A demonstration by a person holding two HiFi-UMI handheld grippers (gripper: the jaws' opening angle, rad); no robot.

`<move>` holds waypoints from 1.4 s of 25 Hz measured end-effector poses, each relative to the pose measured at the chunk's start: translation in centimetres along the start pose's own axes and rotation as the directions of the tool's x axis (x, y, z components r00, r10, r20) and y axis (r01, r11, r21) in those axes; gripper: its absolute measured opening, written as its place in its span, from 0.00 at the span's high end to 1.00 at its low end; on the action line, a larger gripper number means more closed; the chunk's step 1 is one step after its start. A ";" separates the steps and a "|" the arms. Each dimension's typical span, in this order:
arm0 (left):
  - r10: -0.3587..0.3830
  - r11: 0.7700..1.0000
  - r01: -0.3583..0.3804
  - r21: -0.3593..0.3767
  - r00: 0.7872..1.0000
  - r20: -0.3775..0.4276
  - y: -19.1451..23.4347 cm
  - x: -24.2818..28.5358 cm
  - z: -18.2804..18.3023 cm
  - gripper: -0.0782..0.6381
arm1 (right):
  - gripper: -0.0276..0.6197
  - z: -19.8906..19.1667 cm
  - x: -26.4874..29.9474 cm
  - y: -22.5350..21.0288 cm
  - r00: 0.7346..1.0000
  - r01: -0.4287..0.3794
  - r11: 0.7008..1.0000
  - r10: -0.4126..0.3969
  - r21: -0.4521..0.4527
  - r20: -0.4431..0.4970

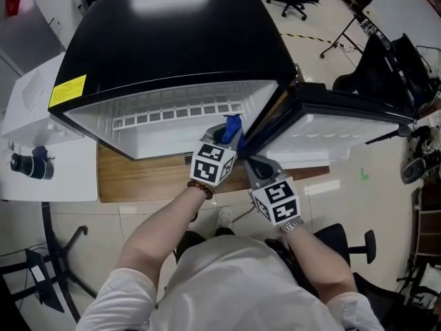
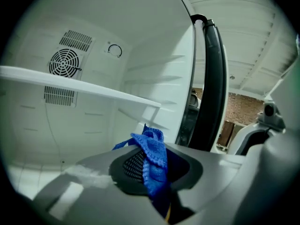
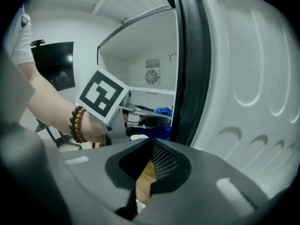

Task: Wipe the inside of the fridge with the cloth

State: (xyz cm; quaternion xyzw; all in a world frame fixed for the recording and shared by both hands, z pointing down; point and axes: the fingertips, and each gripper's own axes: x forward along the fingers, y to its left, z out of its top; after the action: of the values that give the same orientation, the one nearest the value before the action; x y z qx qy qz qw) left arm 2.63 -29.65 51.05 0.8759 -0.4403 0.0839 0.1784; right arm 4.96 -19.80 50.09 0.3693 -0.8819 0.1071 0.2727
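The black-topped fridge (image 1: pixel 172 40) stands open, its door (image 1: pixel 344 123) swung out to the right. My left gripper (image 1: pixel 224 140) is shut on the blue cloth (image 1: pixel 232 127) at the fridge's opening, near the hinge side. In the left gripper view the cloth (image 2: pixel 151 158) bunches between the jaws of the left gripper (image 2: pixel 154 165), with the white interior, a shelf (image 2: pixel 70 83) and a round fan vent (image 2: pixel 64 63) ahead. My right gripper (image 1: pixel 256 164) sits just outside, beside the door's edge. In its own view the right gripper (image 3: pixel 150 165) is shut and holds nothing, and the door's black gasket (image 3: pixel 187 64) rises right behind it.
The fridge sits on a wooden board (image 1: pixel 145 178). A white cabinet with a dark object (image 1: pixel 31 164) on it stands at the left. Office chairs and a tripod stand (image 1: pixel 344 33) fill the floor at the right. The door's moulded inner liner (image 3: pixel 243 78) is close on the right gripper's right.
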 end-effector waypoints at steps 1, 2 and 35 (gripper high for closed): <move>0.014 1.000 -0.014 -0.008 1.000 0.007 0.4 0.3 0.0 0.80 | 0.95 0.1 0.0 0.0 1.000 -0.008 1.000 0.008 -0.003 0.003; 0.028 0.999 -0.028 -0.017 1.000 0.012 0.8 0.5 0.1 0.80 | 0.96 0.1 0.0 -0.1 1.000 -0.015 1.000 0.015 -0.005 0.005; 0.387 0.921 -0.389 0.007 0.917 0.092 11.8 8.2 0.2 0.81 | 0.95 3.1 -0.2 0.1 0.983 -0.174 0.985 0.173 0.018 0.065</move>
State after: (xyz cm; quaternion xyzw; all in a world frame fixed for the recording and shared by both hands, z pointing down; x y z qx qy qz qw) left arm -1.95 -42.34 56.16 0.7763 -0.6116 0.0837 0.1275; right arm 3.70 -20.82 47.39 0.2975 -0.9176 0.1292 0.2299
